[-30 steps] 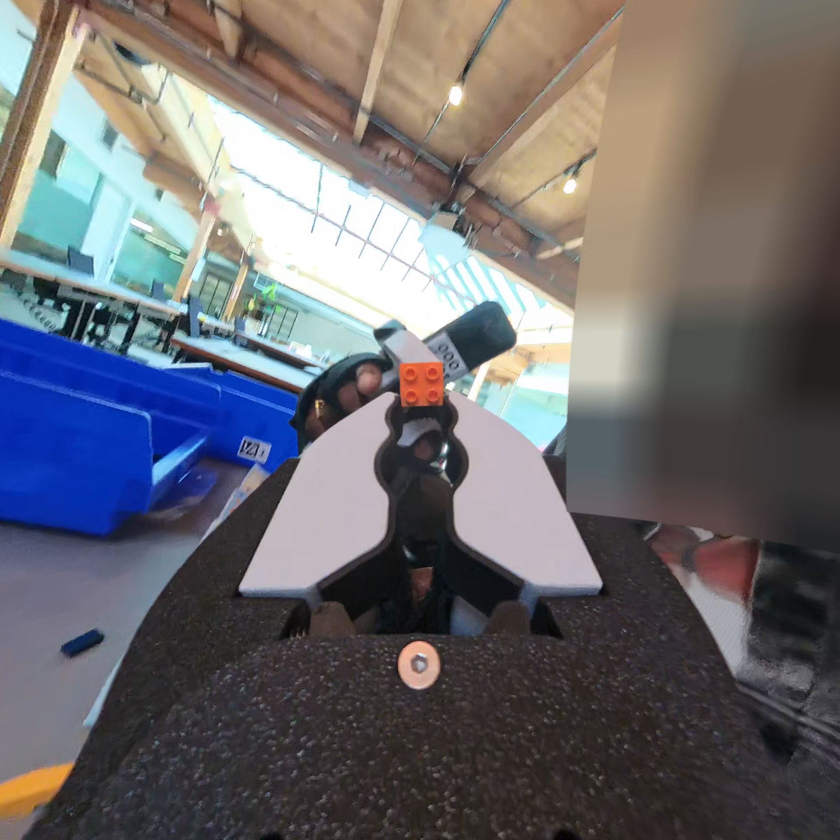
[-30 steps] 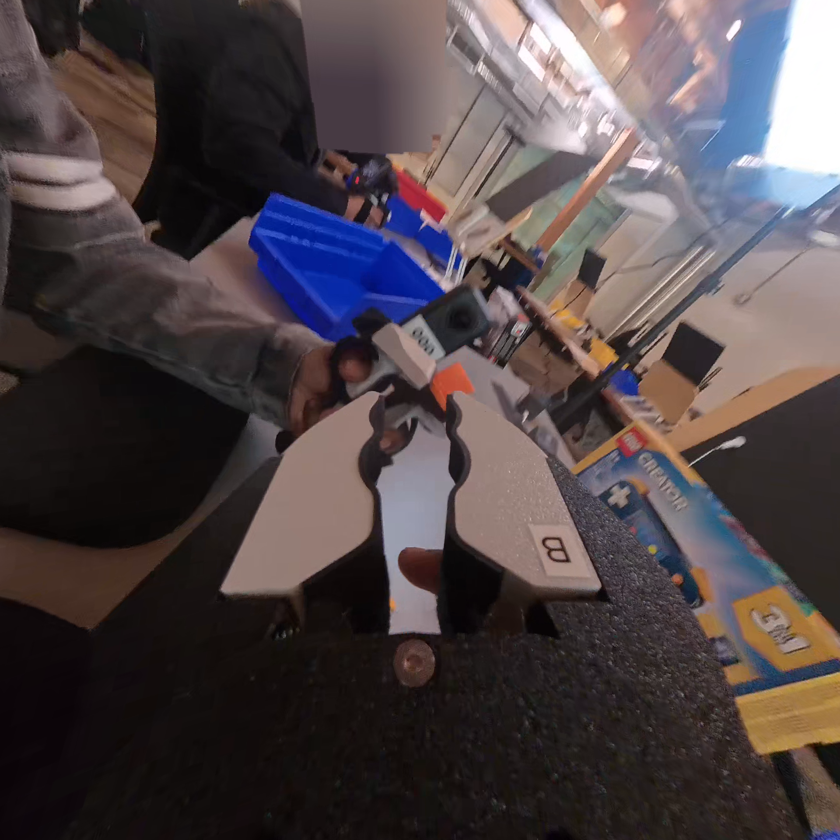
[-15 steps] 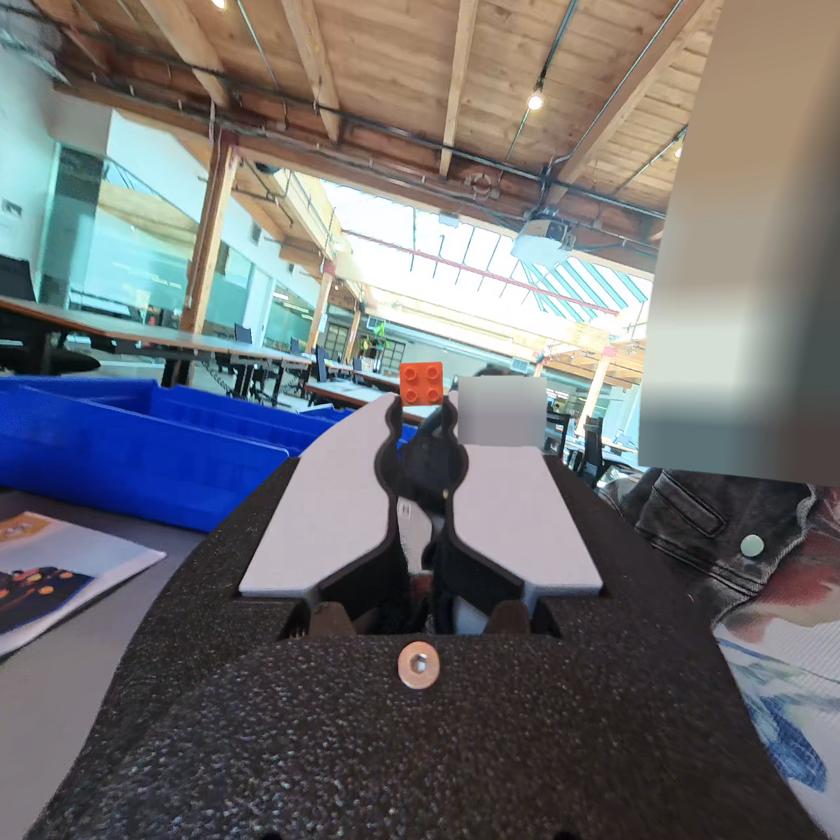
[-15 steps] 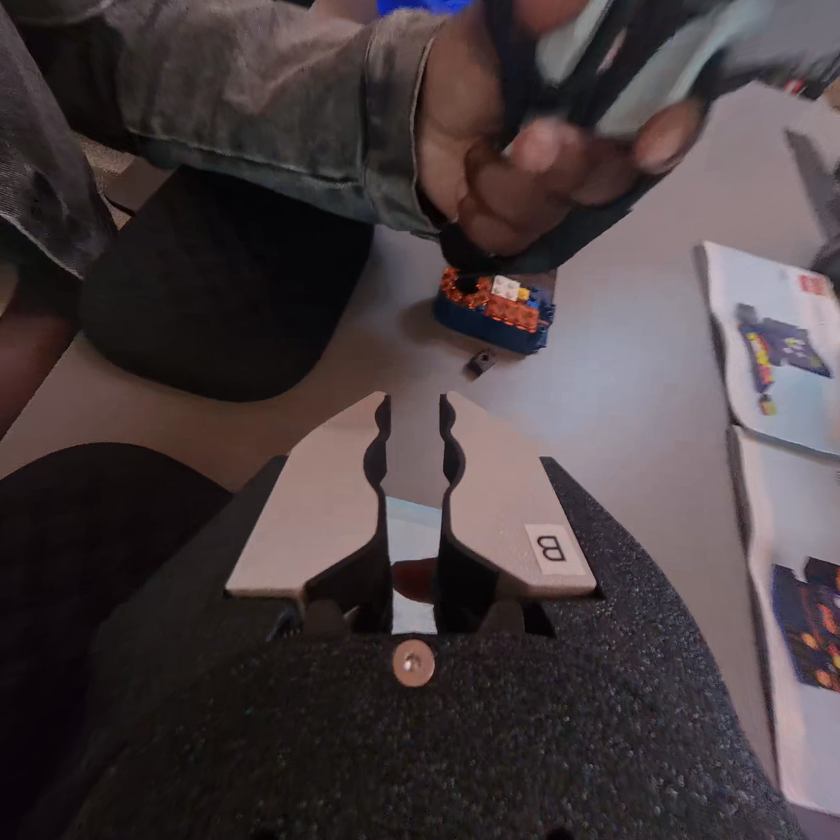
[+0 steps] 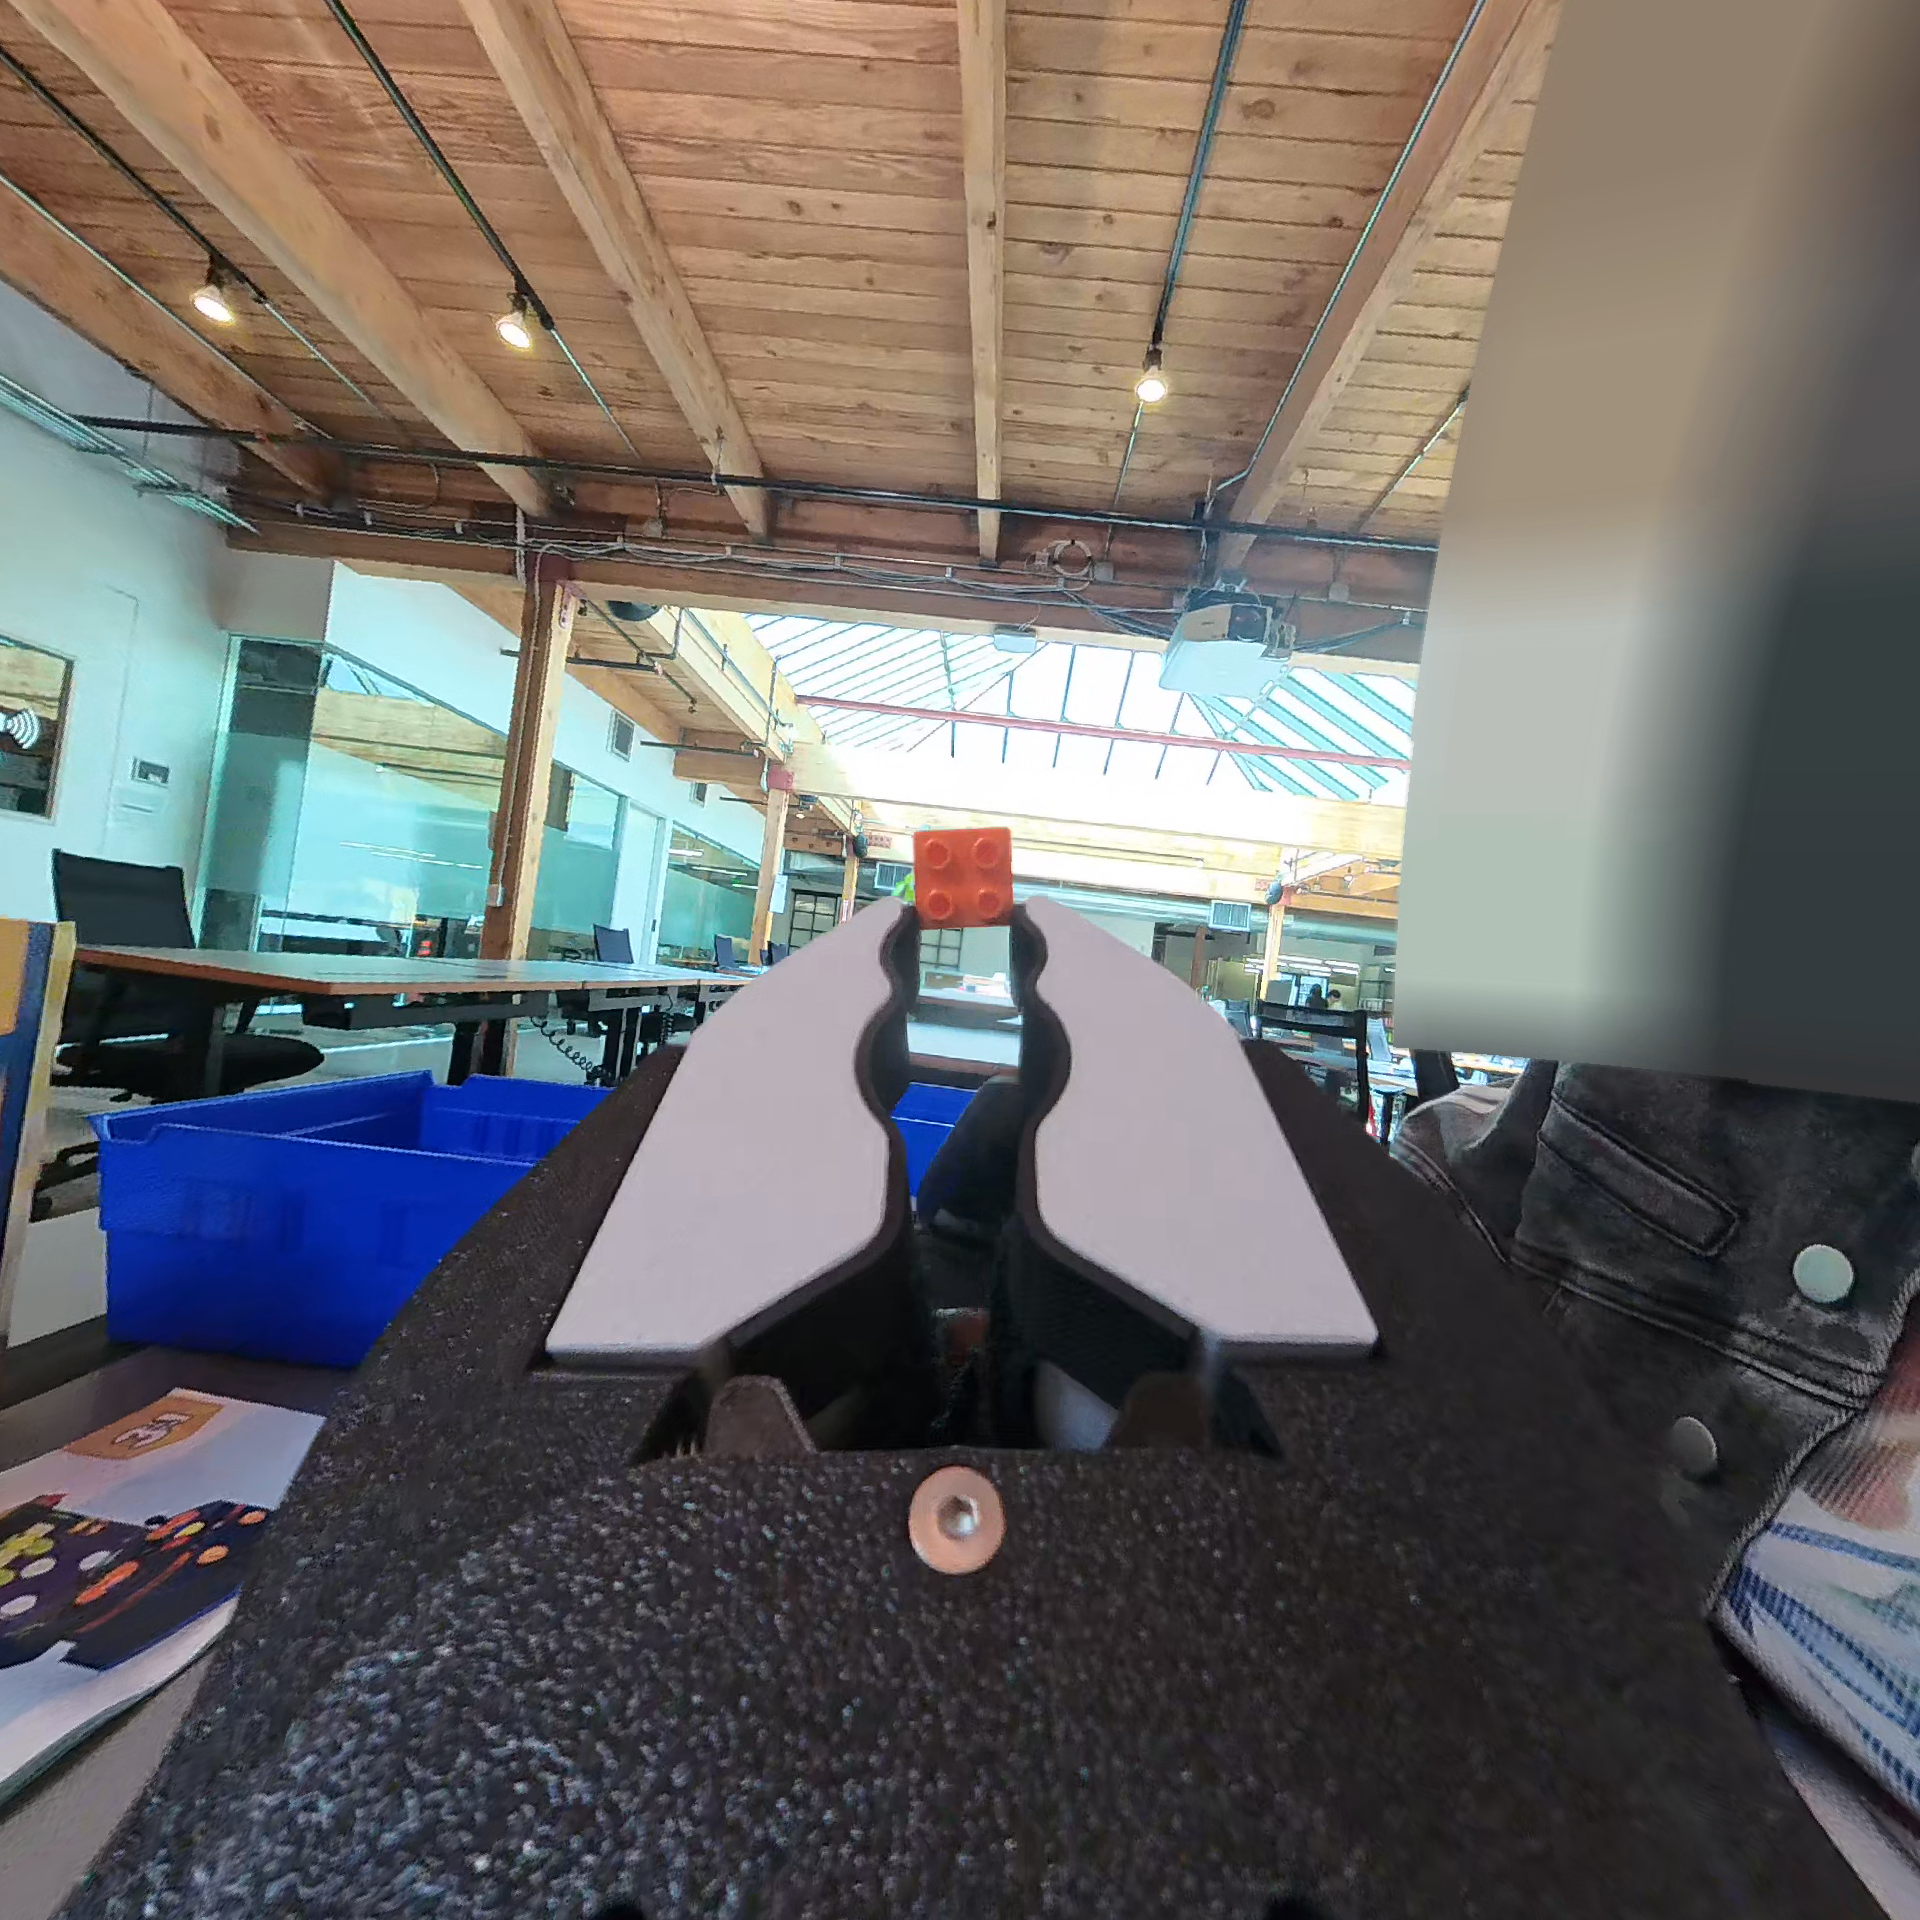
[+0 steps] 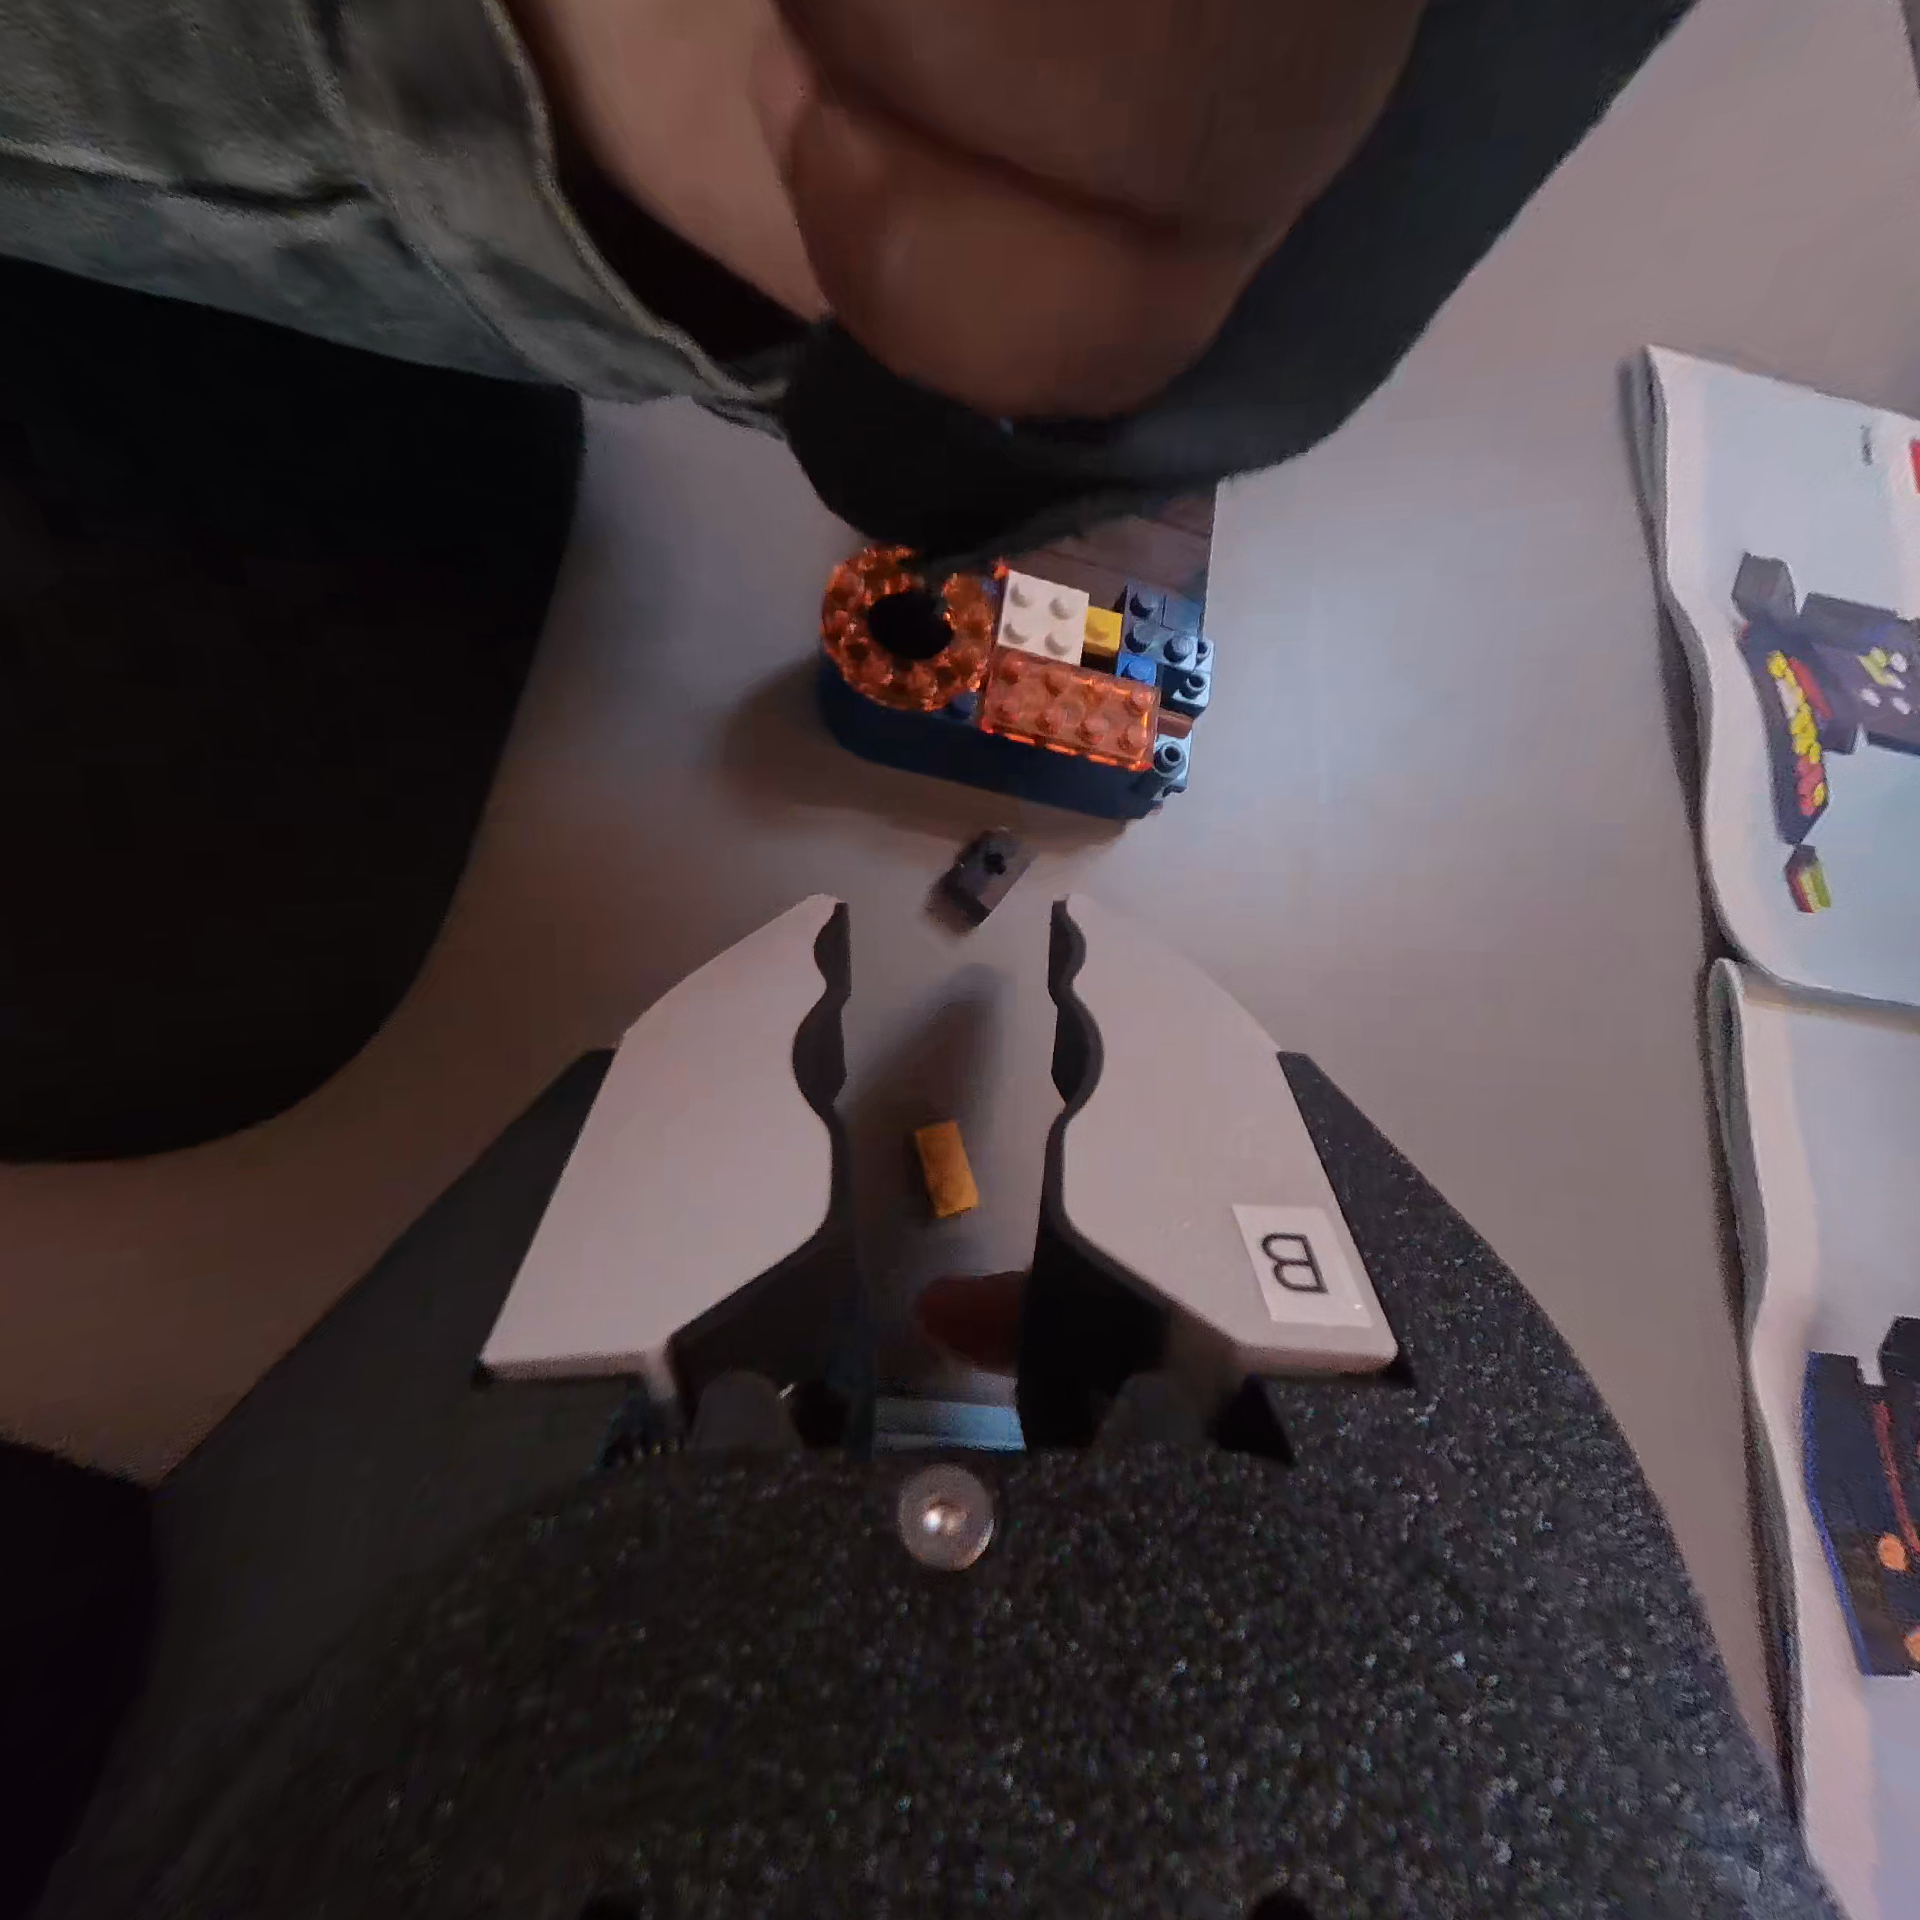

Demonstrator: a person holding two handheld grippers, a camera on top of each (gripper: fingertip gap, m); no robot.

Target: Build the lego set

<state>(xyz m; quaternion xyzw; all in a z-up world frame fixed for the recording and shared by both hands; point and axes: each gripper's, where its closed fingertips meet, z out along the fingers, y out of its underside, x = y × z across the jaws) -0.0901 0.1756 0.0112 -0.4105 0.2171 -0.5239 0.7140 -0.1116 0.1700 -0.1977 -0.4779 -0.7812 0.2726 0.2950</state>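
Between the tips of the left claw (image 5: pixel 963 914), an orange four-stud brick (image 5: pixel 963 876) is pinched, raised above the blue bins (image 5: pixel 260 1184). Over the grey worktop (image 6: pixel 1403 727), the right claw (image 6: pixel 945 914) gapes empty, near a small dark piece (image 6: pixel 982 876), a yellow piece (image 6: pixel 945 1169) and a brick model (image 6: pixel 1018 686).

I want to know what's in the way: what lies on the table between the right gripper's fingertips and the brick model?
In the right wrist view, one small dark piece lies on the table between the open right gripper and the brick model.
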